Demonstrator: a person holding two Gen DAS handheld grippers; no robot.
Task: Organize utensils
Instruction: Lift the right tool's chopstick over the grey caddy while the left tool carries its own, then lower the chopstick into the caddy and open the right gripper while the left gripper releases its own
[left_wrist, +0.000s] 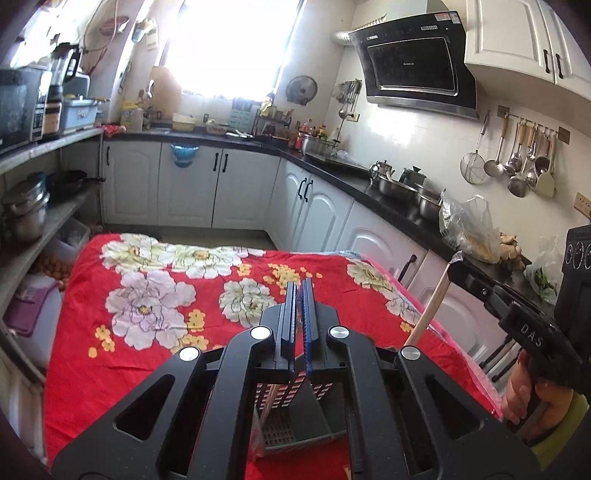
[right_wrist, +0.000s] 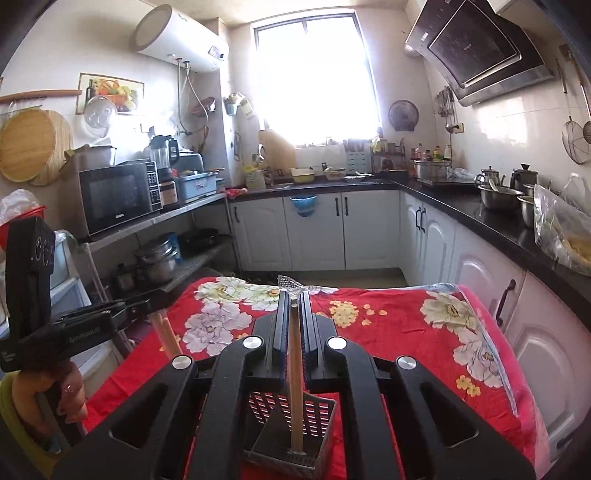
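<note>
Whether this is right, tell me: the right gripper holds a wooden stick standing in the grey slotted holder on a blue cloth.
Wrong on the cloth: it is red with flowers, not blue, as the right wrist view shows. The right gripper does hold the wooden stick standing in the grey slotted holder.

Each gripper is a matte black plastic frame of angular linkage arms with triangular cut-outs, pinned by four round silver screw caps. The left gripper (left_wrist: 299, 291) has two slim black fingers (left_wrist: 289, 314) lined with ridged blue pads. The right gripper (right_wrist: 294, 301) is built the same way. Seen from the left gripper's camera, the right one's pistol-shaped handle bears white letters "DAS". The person's right hand (left_wrist: 517, 391) and left hand (right_wrist: 70, 395) each emerge from a yellow-green sleeve (left_wrist: 557, 439).
</note>
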